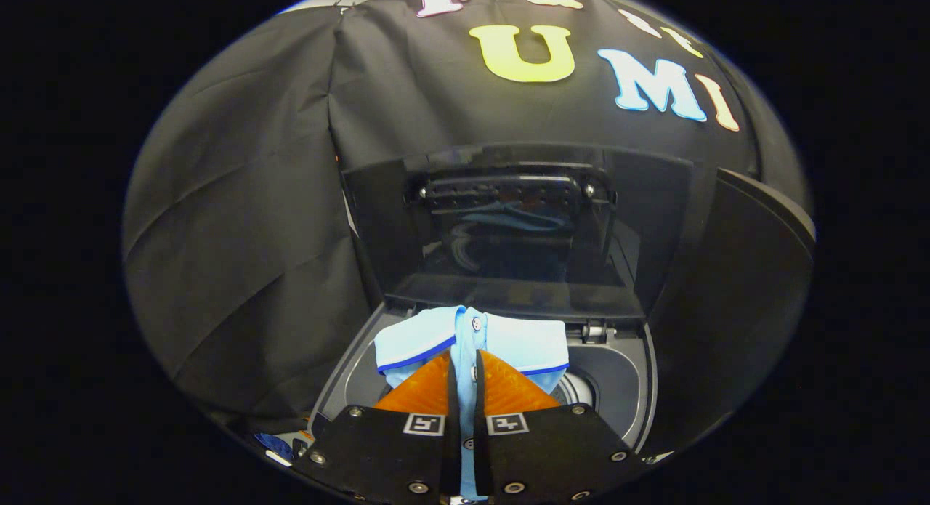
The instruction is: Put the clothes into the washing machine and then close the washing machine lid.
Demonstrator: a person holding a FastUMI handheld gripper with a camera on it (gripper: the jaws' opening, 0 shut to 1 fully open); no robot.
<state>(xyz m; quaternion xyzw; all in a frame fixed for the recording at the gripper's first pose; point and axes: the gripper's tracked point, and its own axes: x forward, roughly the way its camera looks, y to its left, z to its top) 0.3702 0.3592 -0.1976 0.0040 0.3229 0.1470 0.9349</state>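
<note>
Gripper view, looking forward along the two fingers of the hand-held gripper [465, 367]. The fingers stand nearly together, clamped on the buttoned front strip of a light blue polo shirt with a dark blue stripe along its collar [472, 341]; a narrow band of the fabric runs down between them, and both press against it. The shirt's collar and shoulders spread out just ahead of and beyond the fingertips, hanging over the round opening of a dark grey top-loading washing machine [617, 378]. Part of the metal drum [577, 389] shows beside the shirt, to the right of the fingers. Beyond the shirt, the machine's dark, glossy hinged lid [508, 221] stands raised and upright at the back of the opening, with a faint reflection of the blue fabric on its inner face.
</note>
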